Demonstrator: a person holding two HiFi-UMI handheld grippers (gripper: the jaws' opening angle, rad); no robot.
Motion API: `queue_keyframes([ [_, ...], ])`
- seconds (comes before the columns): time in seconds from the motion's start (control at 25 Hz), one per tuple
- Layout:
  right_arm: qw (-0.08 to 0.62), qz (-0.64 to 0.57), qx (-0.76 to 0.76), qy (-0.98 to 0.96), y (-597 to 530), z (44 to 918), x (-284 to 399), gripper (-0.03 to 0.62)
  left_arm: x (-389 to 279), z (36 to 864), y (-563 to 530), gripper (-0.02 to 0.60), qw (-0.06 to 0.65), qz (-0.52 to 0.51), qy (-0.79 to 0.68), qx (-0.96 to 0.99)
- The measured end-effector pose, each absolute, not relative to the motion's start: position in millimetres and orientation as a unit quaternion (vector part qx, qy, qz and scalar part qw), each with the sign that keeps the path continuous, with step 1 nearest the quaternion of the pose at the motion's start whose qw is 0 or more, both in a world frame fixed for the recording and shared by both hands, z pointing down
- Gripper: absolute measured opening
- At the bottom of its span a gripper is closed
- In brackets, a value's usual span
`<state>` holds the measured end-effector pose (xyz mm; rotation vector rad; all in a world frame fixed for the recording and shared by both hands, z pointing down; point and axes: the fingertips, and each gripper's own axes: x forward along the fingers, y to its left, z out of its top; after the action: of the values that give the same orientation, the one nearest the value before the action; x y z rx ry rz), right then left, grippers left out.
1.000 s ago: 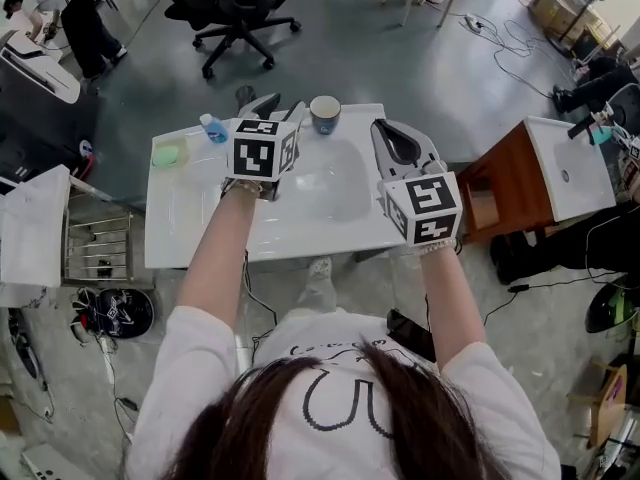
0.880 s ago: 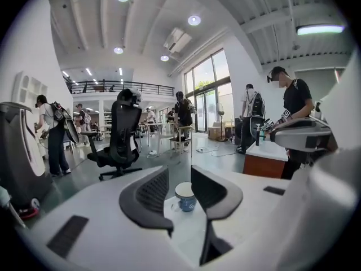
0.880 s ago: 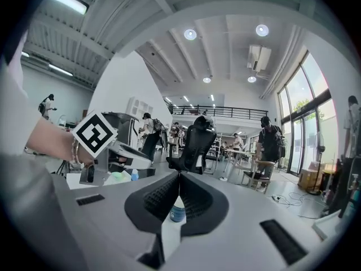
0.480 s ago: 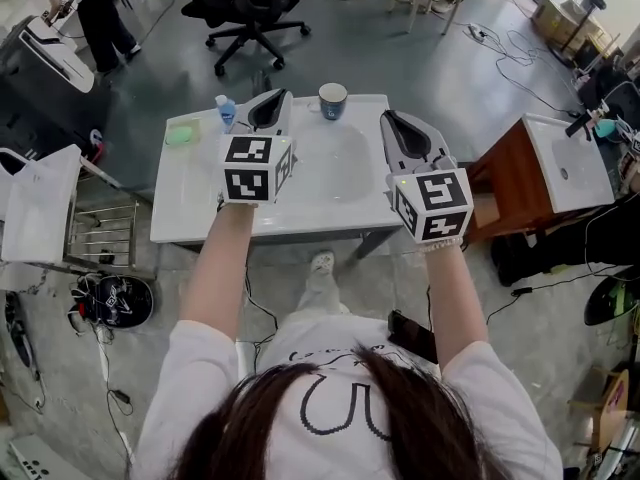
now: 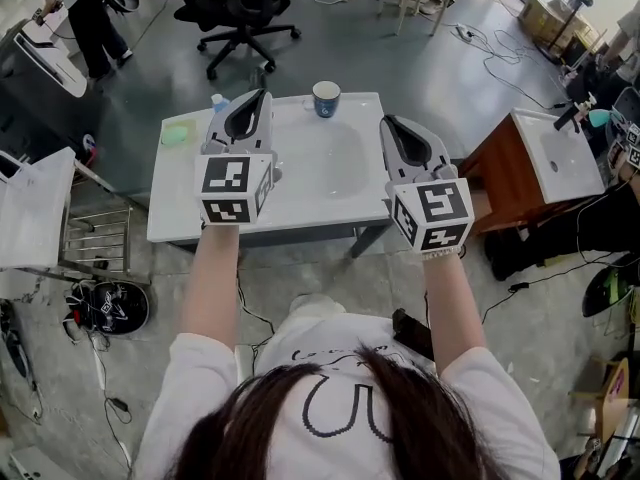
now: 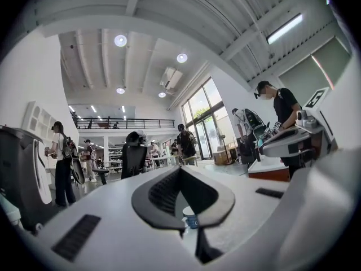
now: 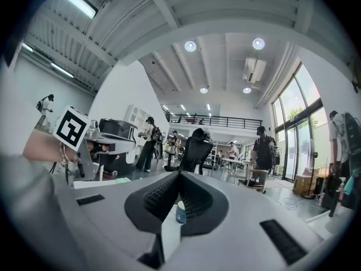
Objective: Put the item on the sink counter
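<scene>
The white sink counter [image 5: 200, 208] with its basin stands below me. A blue-and-white cup [image 5: 325, 98] sits at its far edge, a green pad [image 5: 177, 134] at the far left corner, and a small blue-capped bottle [image 5: 217, 100] peeks out beside my left gripper. My left gripper [image 5: 261, 95] hovers over the counter's left part, jaws shut and empty. My right gripper [image 5: 385, 121] hovers at the counter's right edge, also shut and empty. The left gripper [image 6: 180, 170] and the right gripper [image 7: 179, 175] both look level across the room, with the cup [image 6: 190, 218] [image 7: 180, 213] below the jaws.
A black office chair [image 5: 238, 8] stands beyond the counter. A wooden cabinet with a second white sink [image 5: 555, 158] is at the right, and a metal rack [image 5: 95, 238] at the left. People stand about the room [image 6: 62, 162], and cables lie on the floor.
My left gripper's jaws have closed, and it has drawn back from the bottle toward me. Both grippers sit lower in the head view, and the counter has shifted up.
</scene>
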<state>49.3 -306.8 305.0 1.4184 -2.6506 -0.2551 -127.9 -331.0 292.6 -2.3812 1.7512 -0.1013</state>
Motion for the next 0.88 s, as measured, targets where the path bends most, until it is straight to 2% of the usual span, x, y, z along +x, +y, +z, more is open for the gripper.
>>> queue_keyframes([
  [0.36,0.031,-0.117,0.484,-0.867,-308,266,41,0.029,-157,257,-319,0.01,0.117,0.026,0.589,-0.799],
  [0.88,0.015,-0.153,0.533,-0.832,-307,223,79,0.029,-174,211,-311,0.01,0.166,0.029,0.579,-0.798],
])
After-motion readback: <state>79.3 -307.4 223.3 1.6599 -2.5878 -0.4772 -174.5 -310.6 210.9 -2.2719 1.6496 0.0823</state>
